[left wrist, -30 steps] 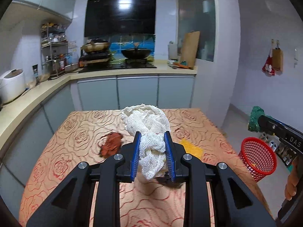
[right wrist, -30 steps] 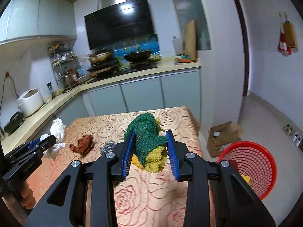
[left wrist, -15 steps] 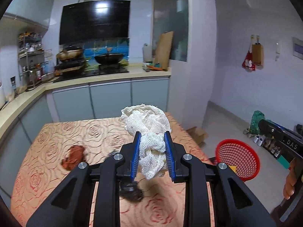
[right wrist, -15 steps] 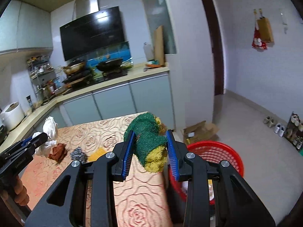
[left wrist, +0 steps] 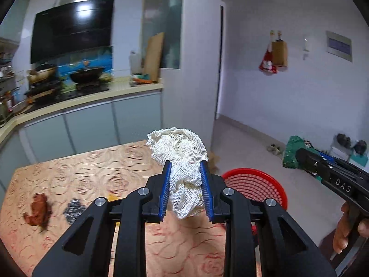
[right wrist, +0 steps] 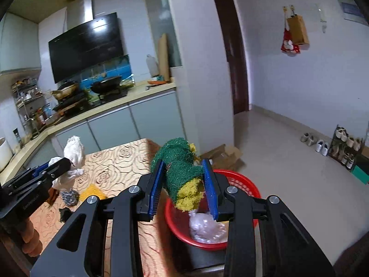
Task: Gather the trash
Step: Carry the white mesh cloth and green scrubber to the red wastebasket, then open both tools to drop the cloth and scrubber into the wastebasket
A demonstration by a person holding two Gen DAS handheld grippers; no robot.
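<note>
on the rose-patterned table (left wrist: 92, 173) scraps remain; right gripper (right wrist: 183, 184) pinches a green-yellow scouring sponge (right wrist: 182, 173) over the red mesh basket (right wrist: 239, 180), left gripper (left wrist: 185, 184) pinching white netting (left wrist: 182, 161).

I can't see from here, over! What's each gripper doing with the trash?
Left gripper shut on white mesh cloth. Right gripper shut on green-yellow sponge, in front of red basket. Nothing blocking the basket.

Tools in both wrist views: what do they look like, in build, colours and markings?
Both match. The left tool and right tool are matte black angular linkages with triangular cut-outs and silver round pivot bolts, ending in two blue ribbed pads. The right tool's side shows pale letters "DAS" in the left wrist view. No cables or sleeves are visible.
</note>
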